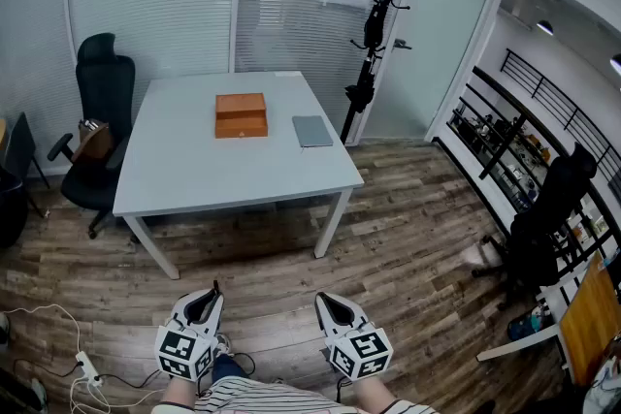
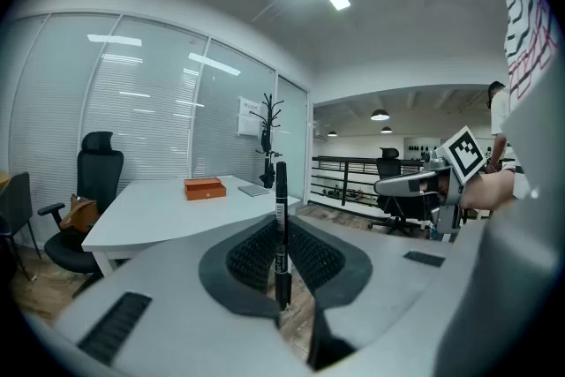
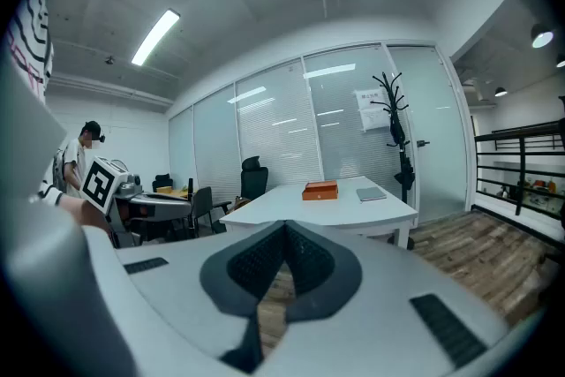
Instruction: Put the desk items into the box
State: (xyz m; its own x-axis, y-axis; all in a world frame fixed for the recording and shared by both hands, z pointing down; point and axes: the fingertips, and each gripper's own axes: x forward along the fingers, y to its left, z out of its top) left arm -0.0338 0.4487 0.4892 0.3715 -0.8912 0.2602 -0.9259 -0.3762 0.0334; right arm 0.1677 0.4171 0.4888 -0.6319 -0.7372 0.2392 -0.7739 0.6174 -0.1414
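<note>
An orange box [image 1: 241, 114] with its lid down sits on the white desk [image 1: 194, 170], and a grey notebook [image 1: 312, 131] lies to its right. Both grippers are far from the desk, low over the wooden floor near my body. My left gripper [image 1: 206, 298] is shut on a black pen [image 2: 281, 225], which stands upright between its jaws. The box [image 2: 204, 187] and notebook [image 2: 256, 189] show small beyond it. My right gripper [image 1: 328, 302] is shut with nothing between its jaws [image 3: 284, 230]; the box [image 3: 320, 189] and notebook [image 3: 372, 193] lie far ahead.
A black office chair [image 1: 97, 116] stands left of the desk and a coat stand [image 1: 374, 34] by the glass wall behind it. Another chair [image 1: 545, 218] and a railing are at the right. Cables [image 1: 58, 344] trail on the floor at the lower left.
</note>
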